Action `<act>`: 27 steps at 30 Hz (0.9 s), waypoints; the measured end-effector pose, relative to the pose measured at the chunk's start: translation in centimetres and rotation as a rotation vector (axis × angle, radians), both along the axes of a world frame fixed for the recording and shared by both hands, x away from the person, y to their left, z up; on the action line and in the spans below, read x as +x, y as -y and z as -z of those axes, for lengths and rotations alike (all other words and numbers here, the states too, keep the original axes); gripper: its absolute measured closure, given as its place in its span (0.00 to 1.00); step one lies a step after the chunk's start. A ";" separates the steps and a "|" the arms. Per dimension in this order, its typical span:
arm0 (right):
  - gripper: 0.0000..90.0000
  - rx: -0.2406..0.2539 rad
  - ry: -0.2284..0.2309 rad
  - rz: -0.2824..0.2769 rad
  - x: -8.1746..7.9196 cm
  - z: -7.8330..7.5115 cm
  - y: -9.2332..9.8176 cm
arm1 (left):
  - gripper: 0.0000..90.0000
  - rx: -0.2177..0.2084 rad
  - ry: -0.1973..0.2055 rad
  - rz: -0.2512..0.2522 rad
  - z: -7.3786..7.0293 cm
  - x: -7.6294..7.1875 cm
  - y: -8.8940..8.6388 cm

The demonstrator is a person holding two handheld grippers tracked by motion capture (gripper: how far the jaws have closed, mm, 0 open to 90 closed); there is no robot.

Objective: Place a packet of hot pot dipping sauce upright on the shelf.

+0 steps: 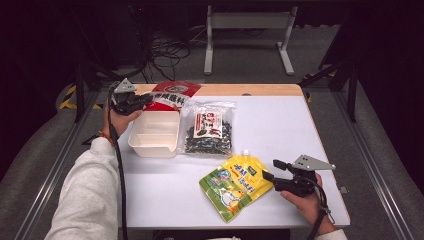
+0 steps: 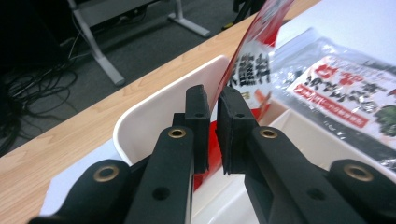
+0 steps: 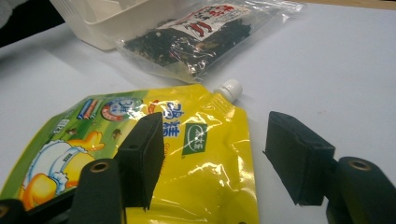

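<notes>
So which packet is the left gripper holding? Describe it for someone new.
At the table's far-left corner, behind the white tray, the left gripper pinches a red packet. It alone is red with a white label band; its neighbour is clear plastic.

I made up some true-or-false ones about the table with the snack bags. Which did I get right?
1. The left gripper pinches the red packet. True.
2. The yellow pouch lies inside the white tub. False: it lies on the table, apart from the tub.
3. The right gripper has its jaws apart. True.
4. The clear bag of dark bits is in the right gripper. False: it lies on the table beside the tub.
</notes>
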State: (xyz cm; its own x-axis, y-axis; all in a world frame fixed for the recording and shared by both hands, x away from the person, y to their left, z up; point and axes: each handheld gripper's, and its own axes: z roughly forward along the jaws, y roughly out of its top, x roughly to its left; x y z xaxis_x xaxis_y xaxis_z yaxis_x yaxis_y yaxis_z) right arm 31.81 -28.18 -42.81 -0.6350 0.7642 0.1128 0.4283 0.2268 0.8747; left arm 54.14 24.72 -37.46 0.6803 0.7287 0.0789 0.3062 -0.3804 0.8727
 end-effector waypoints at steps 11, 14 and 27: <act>0.46 -0.010 -0.040 0.050 0.9 0.6 1.9 | 0.93 -0.040 0.053 0.019 -1.5 -4.0 -1.1; 0.46 -0.007 -0.043 0.057 1.1 0.5 2.2 | 0.92 -0.023 0.045 0.021 -1.5 -4.5 -1.2; 0.54 -0.041 -0.047 -0.004 1.5 0.4 1.1 | 0.90 -0.073 0.091 0.115 -2.5 -11.4 -0.7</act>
